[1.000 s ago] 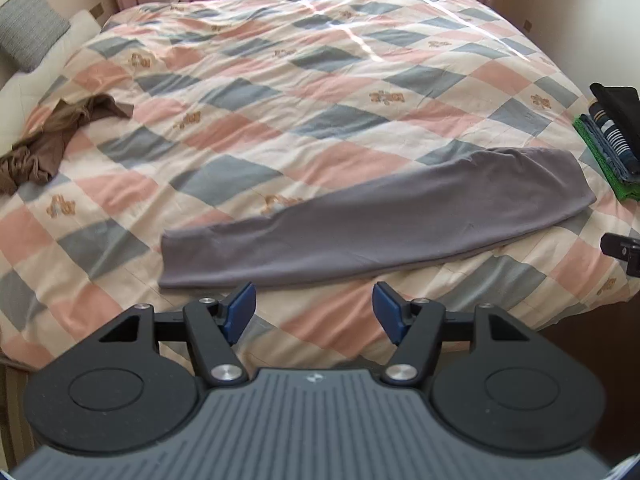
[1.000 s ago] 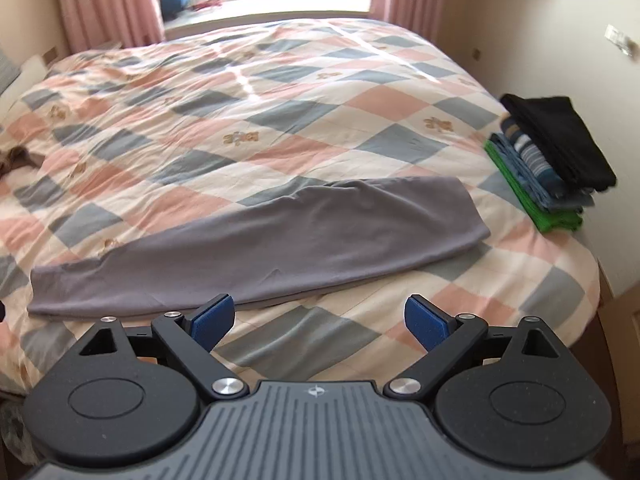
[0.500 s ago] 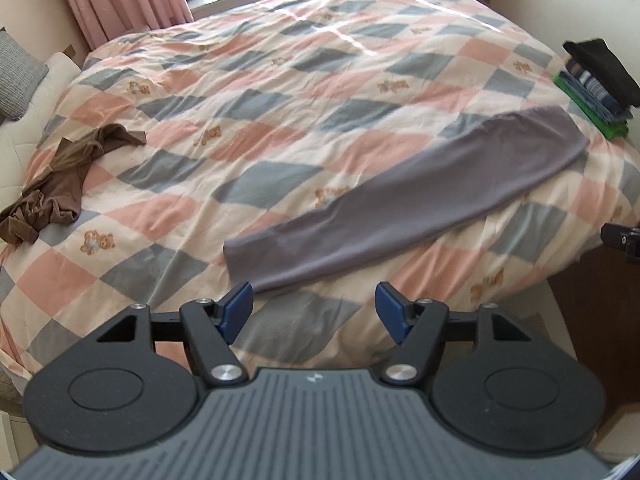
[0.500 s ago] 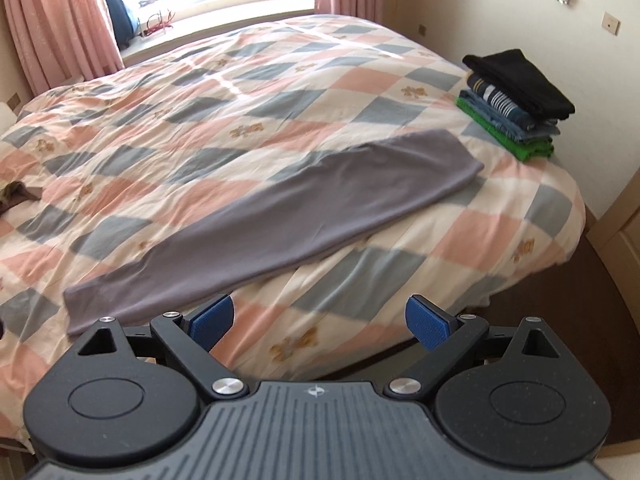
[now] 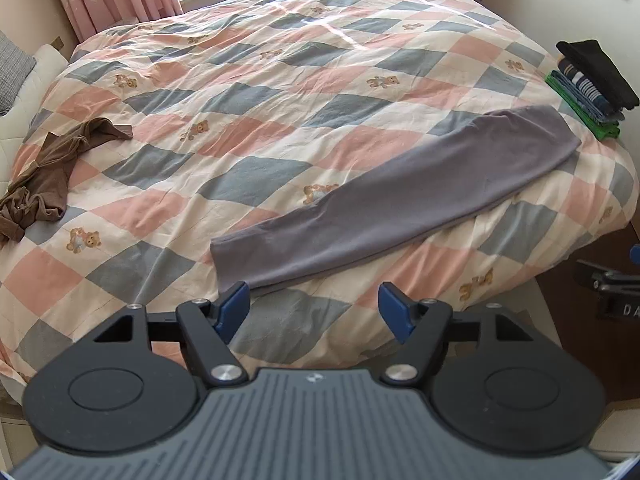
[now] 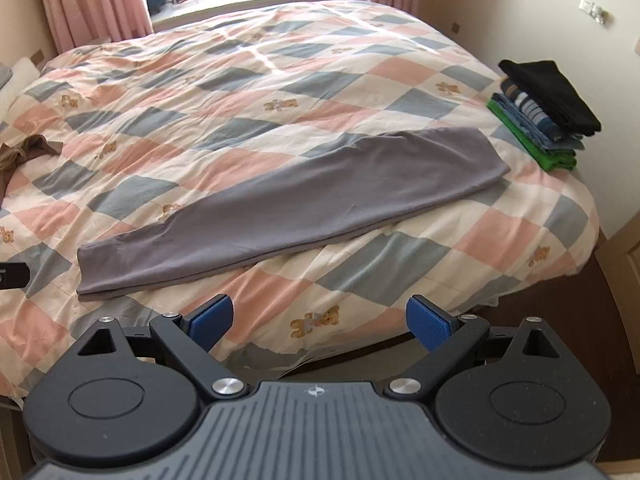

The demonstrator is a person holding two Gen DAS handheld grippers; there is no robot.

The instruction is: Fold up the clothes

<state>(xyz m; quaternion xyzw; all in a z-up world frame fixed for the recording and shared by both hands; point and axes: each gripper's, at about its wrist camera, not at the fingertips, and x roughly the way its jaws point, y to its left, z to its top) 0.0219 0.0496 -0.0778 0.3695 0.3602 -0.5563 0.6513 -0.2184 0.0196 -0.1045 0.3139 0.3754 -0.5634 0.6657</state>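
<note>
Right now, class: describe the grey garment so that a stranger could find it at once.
Start at the bed's checked quilt. Near its front edge lies the grey garment, one long flat strip running slantwise. Unlike the folded stack at the right corner and the crumpled brown garment far left, it lies spread out.

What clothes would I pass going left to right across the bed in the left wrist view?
Crumpled brown garment → long grey garment laid flat → stack of folded clothes at the bed's right edge.
</note>
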